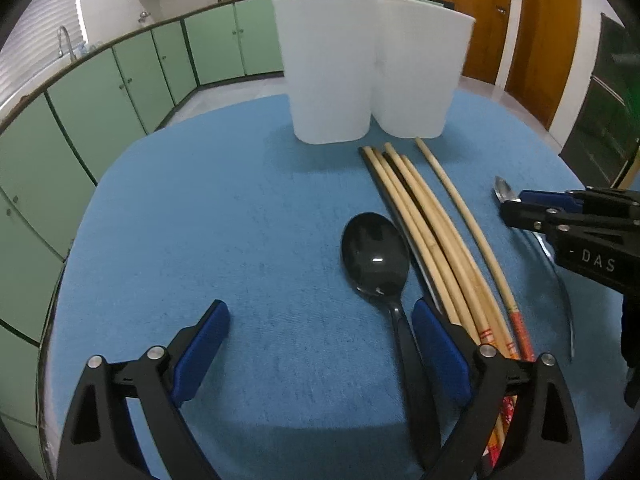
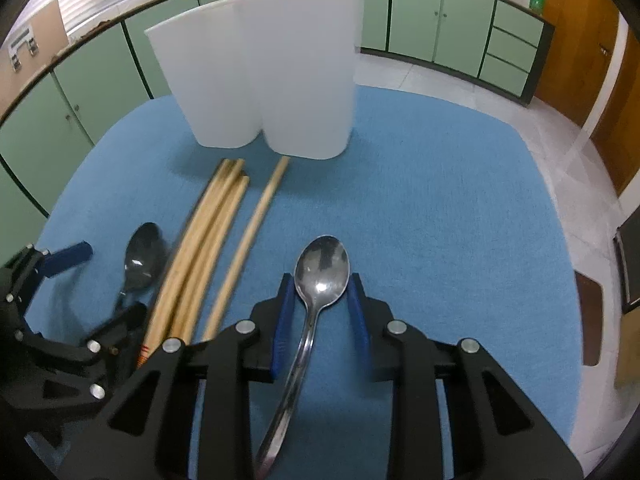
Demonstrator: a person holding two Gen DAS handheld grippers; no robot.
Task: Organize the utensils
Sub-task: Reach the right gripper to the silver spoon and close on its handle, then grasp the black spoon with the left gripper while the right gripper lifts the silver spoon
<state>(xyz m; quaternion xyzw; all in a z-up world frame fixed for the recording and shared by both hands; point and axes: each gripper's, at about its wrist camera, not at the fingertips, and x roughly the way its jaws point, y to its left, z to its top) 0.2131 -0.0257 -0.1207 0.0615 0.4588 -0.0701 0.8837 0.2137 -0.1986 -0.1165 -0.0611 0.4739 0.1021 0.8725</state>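
Observation:
A white two-compartment holder (image 1: 368, 68) stands at the far side of the blue mat (image 1: 240, 220); it also shows in the right wrist view (image 2: 264, 72). Several wooden chopsticks (image 1: 432, 232) lie in front of it, also in the right wrist view (image 2: 208, 240). A black spoon (image 1: 376, 256) lies beside them, its handle close to the right finger of my open left gripper (image 1: 320, 320). My right gripper (image 2: 322, 304) is open around a metal spoon (image 2: 320, 272) lying on the mat, its pads apart from the spoon neck.
Green kitchen cabinets (image 1: 120, 80) ring the room behind the table. A wooden door (image 1: 520, 20) stands at the right. The mat's far edge lies just behind the holder. The left gripper (image 2: 60, 320) shows at the lower left of the right wrist view.

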